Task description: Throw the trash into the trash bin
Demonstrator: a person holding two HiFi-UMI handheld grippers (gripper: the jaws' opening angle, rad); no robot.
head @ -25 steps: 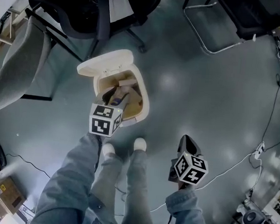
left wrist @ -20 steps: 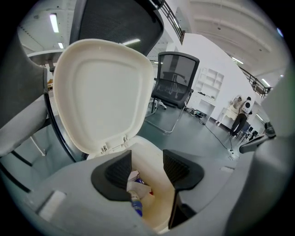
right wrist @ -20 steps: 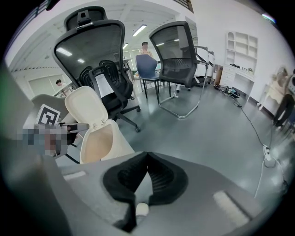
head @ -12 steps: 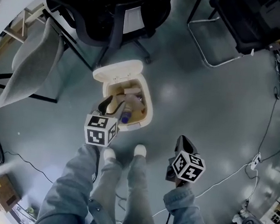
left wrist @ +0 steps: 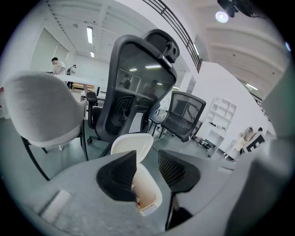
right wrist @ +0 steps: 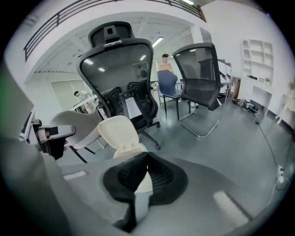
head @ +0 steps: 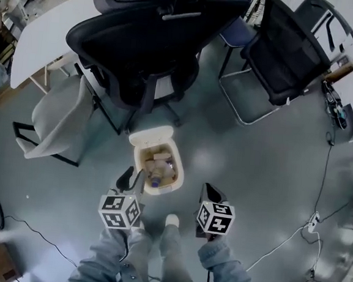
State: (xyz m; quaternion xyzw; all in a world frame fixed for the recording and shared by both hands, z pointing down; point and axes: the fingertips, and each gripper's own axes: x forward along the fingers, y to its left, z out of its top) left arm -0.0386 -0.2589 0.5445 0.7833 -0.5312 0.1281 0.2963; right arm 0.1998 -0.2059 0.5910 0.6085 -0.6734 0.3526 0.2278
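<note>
A cream trash bin [head: 140,166] stands on the grey floor with its lid [head: 151,134] flipped back. Several pieces of trash [head: 159,165] lie inside, among them a bottle. My left gripper [head: 131,179] hovers just short of the bin's near left corner; its jaws are apart and closing, with nothing between them. In the left gripper view the bin [left wrist: 148,190] shows through the gap of that gripper [left wrist: 147,157]. My right gripper [head: 209,192] hangs to the right of the bin, shut and empty. The right gripper view shows its tips touching [right wrist: 146,156], with the lid [right wrist: 118,132] beyond.
A black high-backed office chair [head: 151,49] stands right behind the bin, a grey chair [head: 58,121] to its left and a black sled-base chair [head: 282,51] at the back right. A white table [head: 47,40] and floor cables [head: 291,233] lie further off. The person's shoe [head: 172,220] is near the bin.
Both grippers have risen and drawn back from the bin. The left one was over the bin's opening and now hangs before its near edge. The head view now shows more of the room.
</note>
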